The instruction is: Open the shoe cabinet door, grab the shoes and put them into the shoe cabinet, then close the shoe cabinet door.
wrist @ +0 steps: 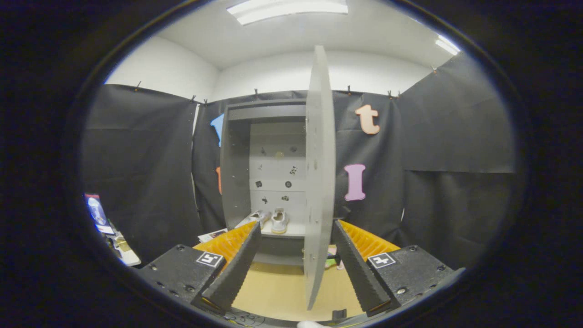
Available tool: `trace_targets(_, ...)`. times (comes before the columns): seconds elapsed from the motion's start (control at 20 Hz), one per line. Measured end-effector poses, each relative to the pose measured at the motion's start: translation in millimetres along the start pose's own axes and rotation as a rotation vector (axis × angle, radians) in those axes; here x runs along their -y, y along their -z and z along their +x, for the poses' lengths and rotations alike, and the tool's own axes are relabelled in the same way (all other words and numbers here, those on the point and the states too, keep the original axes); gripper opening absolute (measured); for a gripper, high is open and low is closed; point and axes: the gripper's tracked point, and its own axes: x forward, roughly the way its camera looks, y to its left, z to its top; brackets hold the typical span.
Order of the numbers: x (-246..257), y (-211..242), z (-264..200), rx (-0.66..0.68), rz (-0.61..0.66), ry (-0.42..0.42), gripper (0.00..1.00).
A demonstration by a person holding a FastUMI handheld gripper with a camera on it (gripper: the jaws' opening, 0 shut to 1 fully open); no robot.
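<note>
My tool (296, 234) stands wide open with nothing held; the edge of the shoe cabinet door (318, 182) rises between its two fingers (237, 266), touching neither as far as I can see; the door is swung out toward me, seen almost edge-on, its long axis upright, its top reaching well above the shoe cabinet (266, 177) and its lower end coming down between the fingers over the tan floor (273, 291); the cabinet stands beyond the fingers against the black cloth wall, tall and upright, its open front facing me; a pair of pale shoes (268, 220) sits side by side on its lowest shelf, pointing roughly front to back, though I cannot tell toes from heels; the door hides the cabinet's right part; small dark marks dot the cabinet's back panel, too small to read; each tool body bears a square black-and-white marker (210, 259); some small things lie on the floor behind the door, hard to make out.
</note>
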Motion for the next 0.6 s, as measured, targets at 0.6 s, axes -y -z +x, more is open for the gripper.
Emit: trace_targets(0.6, 138, 19, 34, -0.059, 0.016, 0.079, 1.00)
